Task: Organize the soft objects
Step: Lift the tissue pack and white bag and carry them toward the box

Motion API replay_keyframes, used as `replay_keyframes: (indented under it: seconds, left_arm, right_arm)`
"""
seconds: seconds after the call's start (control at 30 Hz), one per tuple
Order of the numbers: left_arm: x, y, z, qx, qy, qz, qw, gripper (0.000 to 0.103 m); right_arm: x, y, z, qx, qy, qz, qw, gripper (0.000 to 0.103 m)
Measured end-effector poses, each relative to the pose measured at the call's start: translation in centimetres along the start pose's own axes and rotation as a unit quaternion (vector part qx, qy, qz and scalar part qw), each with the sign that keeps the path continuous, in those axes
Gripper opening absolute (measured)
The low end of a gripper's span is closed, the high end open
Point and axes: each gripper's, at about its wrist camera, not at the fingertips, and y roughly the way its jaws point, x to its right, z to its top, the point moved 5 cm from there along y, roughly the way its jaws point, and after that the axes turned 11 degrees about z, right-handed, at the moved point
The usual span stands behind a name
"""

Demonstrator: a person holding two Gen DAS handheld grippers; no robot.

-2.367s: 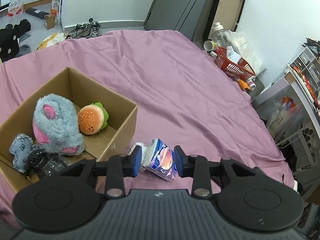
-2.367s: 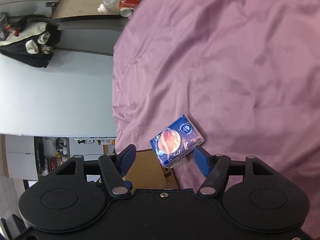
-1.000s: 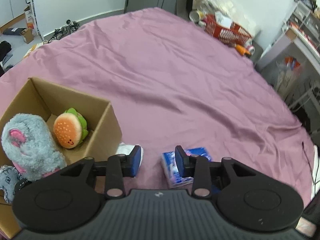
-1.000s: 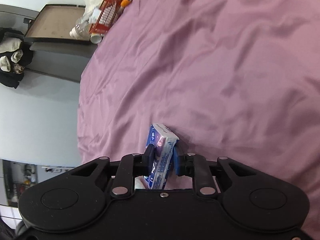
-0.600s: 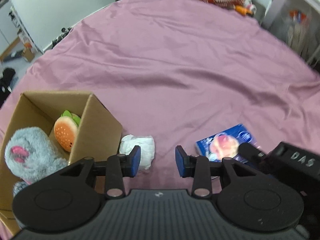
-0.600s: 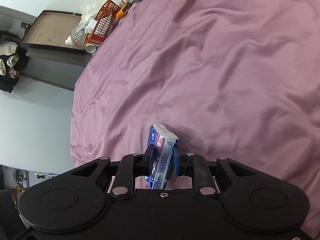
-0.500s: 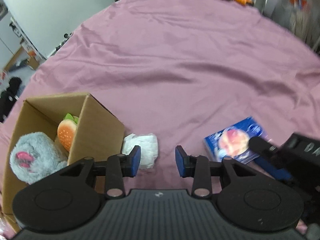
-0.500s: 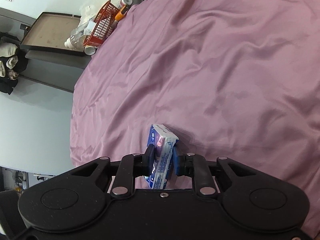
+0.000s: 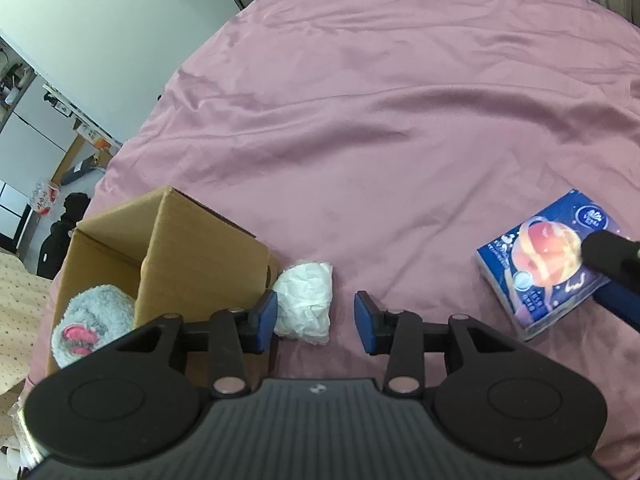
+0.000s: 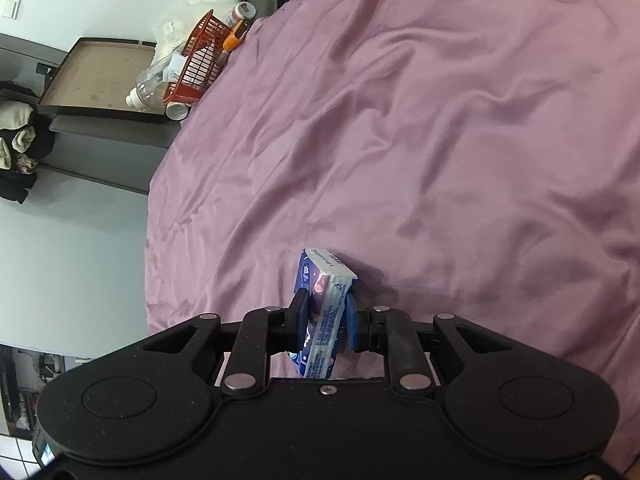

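Note:
My right gripper (image 10: 325,320) is shut on a blue tissue pack (image 10: 325,308) and holds it just above the pink bedsheet. The pack (image 9: 544,260) and one right finger (image 9: 608,256) show at the right of the left wrist view. My left gripper (image 9: 316,318) is open and empty, its fingers on either side of a crumpled white wad (image 9: 306,308) that lies on the sheet beside a cardboard box (image 9: 192,256). A grey plush toy (image 9: 90,328) sits in the box.
The pink bedsheet (image 9: 400,120) covers the whole bed. A red basket (image 10: 196,68) with bottles stands past the bed's far edge. A dotted cloth (image 9: 16,328) lies left of the box.
The right gripper has closed on the tissue pack, which the left gripper let go, and carried it to the right. The left gripper has swung left over the white wad.

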Motion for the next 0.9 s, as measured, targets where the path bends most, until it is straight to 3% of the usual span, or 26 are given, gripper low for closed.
replay_keyframes:
  seconds: [0.03, 0.13, 0.47, 0.9]
  left_arm:
    - [-0.2, 0.0, -0.1, 0.0, -0.004, 0.002, 1.0, 0.028]
    - [-1.1, -0.4, 0.0, 0.004, -0.019, -0.013, 0.9997, 0.025]
    - [-3.5, -4.7, 1.0, 0.037, -0.067, -0.104, 0.9916, 0.025]
    - [-8.2, -8.5, 1.4, 0.08, -0.117, -0.143, 0.9796, 0.025]
  right_arm:
    - [0.0, -0.1, 0.0, 0.0, 0.0, 0.001, 1.0, 0.019]
    - [-0.2, -0.3, 0.1, 0.001, -0.002, 0.005, 1.0, 0.019]
    - [-1.9, -1.3, -0.2, -0.01, -0.017, 0.042, 0.999, 0.019]
    - [-6.2, -3.6, -1.2, -0.01, -0.103, 0.098, 0.99, 0.019]
